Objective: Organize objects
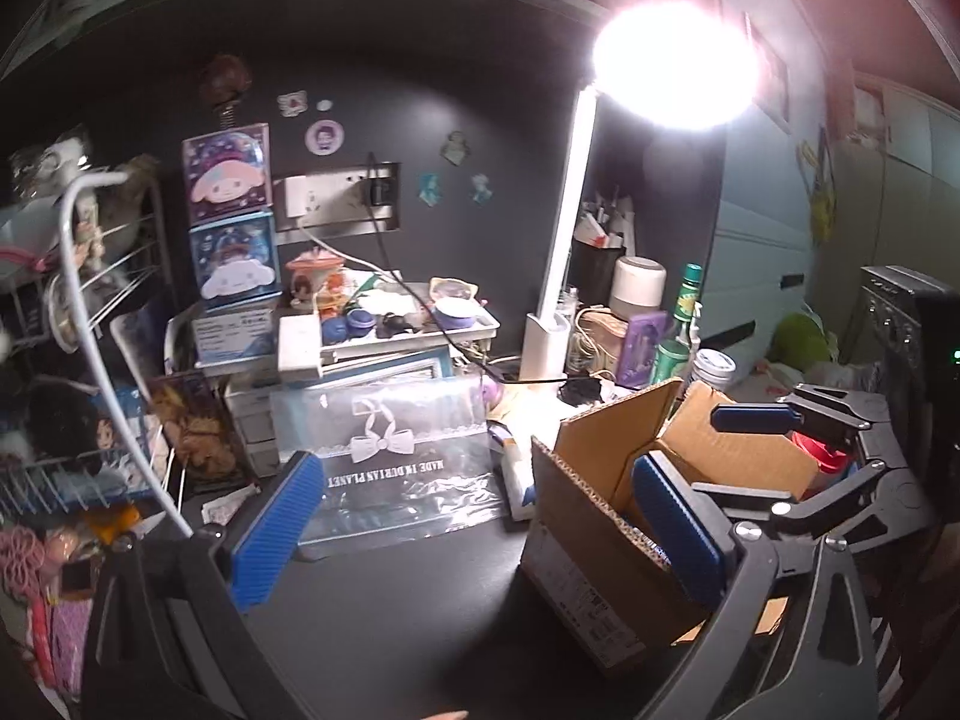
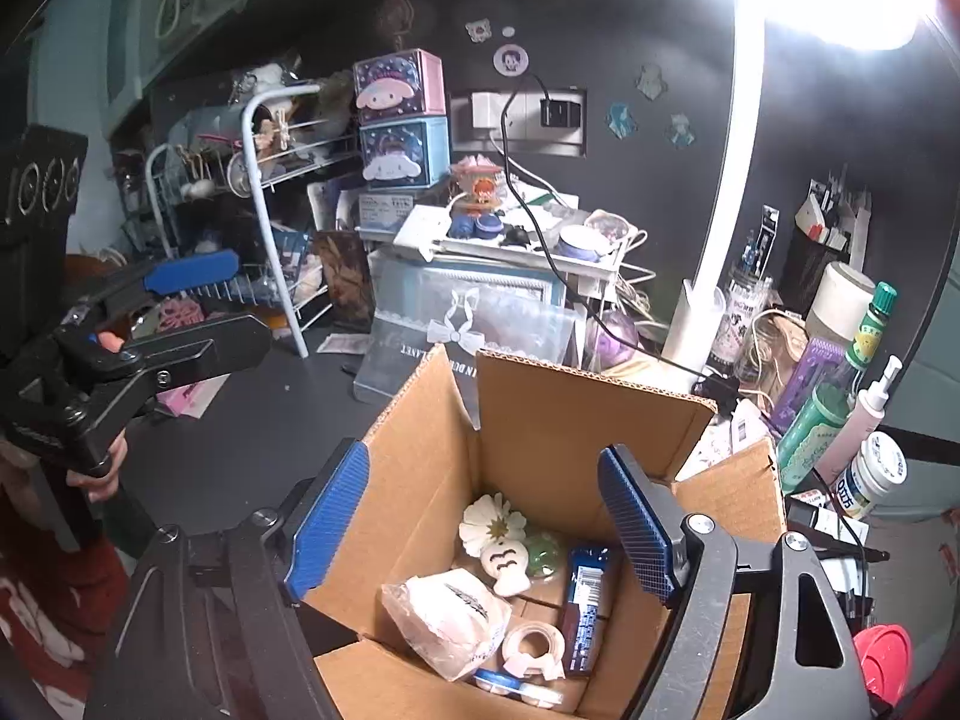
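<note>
Blue-padded jaws of the right gripper [image 2: 480, 519] hang spread over an open cardboard box [image 2: 540, 420] on a dark desk [image 2: 240, 444], with nothing between the pads. Inside the box lie a white flower-shaped piece [image 2: 492, 525], a cream hair clip [image 2: 507, 570], a small green item [image 2: 543, 552], a dark blue wrapped bar [image 2: 585, 606], a wrapped pinkish packet [image 2: 447, 621], a roll of tape [image 2: 534, 648] and, at the bottom edge, a flat blue-and-white item [image 2: 516, 687] only partly seen. The left gripper [image 1: 474, 516] is released too, its jaws at full spread and empty, one pad over the bare desk, the other over the box's near corner; from the right wrist it shows well left of the box, gripped by a person's hand [image 2: 99, 468]. Just behind the box a clear ribboned pouch [image 1: 396, 450] leans against stacked drawers. A white tray [image 1: 408, 336] above them carries small jars and trinkets. Two cartoon character boxes [image 1: 231, 213] stand stacked beside it. Bottles and a white tub crowd the desk to the right of the box, beneath a glaring desk lamp [image 1: 672, 66].
</note>
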`<act>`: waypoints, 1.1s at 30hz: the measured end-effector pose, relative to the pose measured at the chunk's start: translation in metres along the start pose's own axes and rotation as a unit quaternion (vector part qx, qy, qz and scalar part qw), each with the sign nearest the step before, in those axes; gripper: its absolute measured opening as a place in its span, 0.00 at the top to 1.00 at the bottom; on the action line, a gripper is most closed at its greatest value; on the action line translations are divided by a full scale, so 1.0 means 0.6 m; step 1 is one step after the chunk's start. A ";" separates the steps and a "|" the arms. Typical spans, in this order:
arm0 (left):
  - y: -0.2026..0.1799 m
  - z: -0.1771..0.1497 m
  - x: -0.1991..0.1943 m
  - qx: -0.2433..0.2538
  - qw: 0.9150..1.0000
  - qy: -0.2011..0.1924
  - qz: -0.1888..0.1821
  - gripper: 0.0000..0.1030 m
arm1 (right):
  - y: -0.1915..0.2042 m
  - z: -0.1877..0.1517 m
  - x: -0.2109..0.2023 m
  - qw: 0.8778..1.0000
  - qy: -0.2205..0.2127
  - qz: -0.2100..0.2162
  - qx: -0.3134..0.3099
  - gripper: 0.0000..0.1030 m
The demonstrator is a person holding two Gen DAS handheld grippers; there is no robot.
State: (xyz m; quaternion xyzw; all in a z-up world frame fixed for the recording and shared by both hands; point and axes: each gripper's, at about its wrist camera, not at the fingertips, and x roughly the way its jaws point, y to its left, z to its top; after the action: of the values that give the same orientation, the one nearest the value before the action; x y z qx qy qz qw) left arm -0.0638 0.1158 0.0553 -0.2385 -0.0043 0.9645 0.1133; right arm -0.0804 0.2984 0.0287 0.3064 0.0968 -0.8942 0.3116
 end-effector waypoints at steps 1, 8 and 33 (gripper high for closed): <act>0.004 -0.004 -0.002 -0.007 1.000 -0.001 0.001 0.01 | 0.003 -0.001 -0.004 1.000 -0.007 0.002 -0.004 0.25; 0.026 -0.026 -0.013 -0.033 0.999 -0.003 0.011 0.01 | 0.027 -0.011 -0.029 0.998 -0.057 0.022 -0.033 0.13; 0.053 -0.043 -0.013 -0.045 0.999 0.009 0.021 0.01 | 0.042 -0.015 -0.034 0.995 -0.084 0.039 -0.039 0.06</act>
State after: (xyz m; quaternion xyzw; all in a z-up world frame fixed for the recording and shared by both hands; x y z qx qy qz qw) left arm -0.0519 0.0816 0.0338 -0.2518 -0.0423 0.9633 0.0825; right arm -0.0481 0.2922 0.0344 0.2213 0.0926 -0.8995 0.3653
